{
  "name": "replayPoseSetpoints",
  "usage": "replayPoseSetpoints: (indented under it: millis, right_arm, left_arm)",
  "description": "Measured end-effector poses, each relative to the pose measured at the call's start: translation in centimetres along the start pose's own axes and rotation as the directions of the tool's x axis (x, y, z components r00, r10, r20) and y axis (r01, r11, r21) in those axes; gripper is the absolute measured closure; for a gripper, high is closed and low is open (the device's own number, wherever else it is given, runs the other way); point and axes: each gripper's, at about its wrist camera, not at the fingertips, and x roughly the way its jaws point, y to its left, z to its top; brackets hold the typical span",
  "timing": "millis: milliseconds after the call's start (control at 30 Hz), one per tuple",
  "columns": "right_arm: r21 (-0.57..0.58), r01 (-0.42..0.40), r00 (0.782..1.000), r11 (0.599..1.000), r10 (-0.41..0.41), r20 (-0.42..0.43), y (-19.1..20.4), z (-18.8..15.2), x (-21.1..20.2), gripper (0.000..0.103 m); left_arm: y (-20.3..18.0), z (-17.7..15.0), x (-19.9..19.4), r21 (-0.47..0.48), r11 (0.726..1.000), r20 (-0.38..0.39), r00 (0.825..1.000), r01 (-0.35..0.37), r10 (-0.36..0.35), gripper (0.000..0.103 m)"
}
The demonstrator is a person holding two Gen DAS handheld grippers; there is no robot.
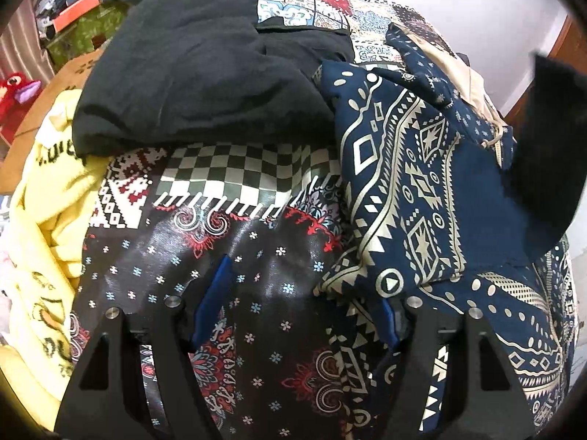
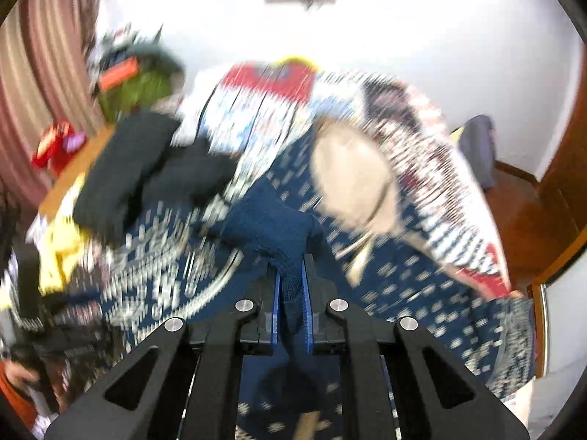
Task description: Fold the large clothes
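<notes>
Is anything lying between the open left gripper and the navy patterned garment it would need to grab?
Nothing visible does. The left gripper hangs open over the glossy patchwork cover, and the navy garment with cream geometric print already reaches its right finger. The black folded garment lies farther back, clear of that path.

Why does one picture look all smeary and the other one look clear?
Right wrist view: streaky motion blur over the patterned bedspread and black clothes; only the right claw, pinching navy cloth, looks sharp. Left wrist view: mostly crisp, the navy patterned garment clear, edges bent by the fisheye lens, and soft glare on the bedspread.
</notes>
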Motion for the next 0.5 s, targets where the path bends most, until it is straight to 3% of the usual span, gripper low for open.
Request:
replayPoseSetpoints:
  millis: [100,233,500]
  right_arm:
    - [0.064,0.043,0.995,0.997,-0.048,0.082,-2.4,1.3,-2.3,0.094]
    - [0.127,0.091,0.989,0.988,-0.105,0.107,-5.4,1.3,-3.6,0.094]
    - [0.260,0.107,0.994,0.960,-0.111,0.003,-10.8,-2.6,-2.2,0.094]
  left_arm:
    - [-0.2,0.3,-0.6,-0.010,1.000,0.020,1.000,-0.021,0.022,0.034]
    - [0.0,0.7,-1.2,-0.041,0.999,0.049,0.998,-0.032,0.034,0.034]
    - [0.2,0.5,-0.5,-0.048,0.997,0.044,0.997,-0.066,0.068,0.028]
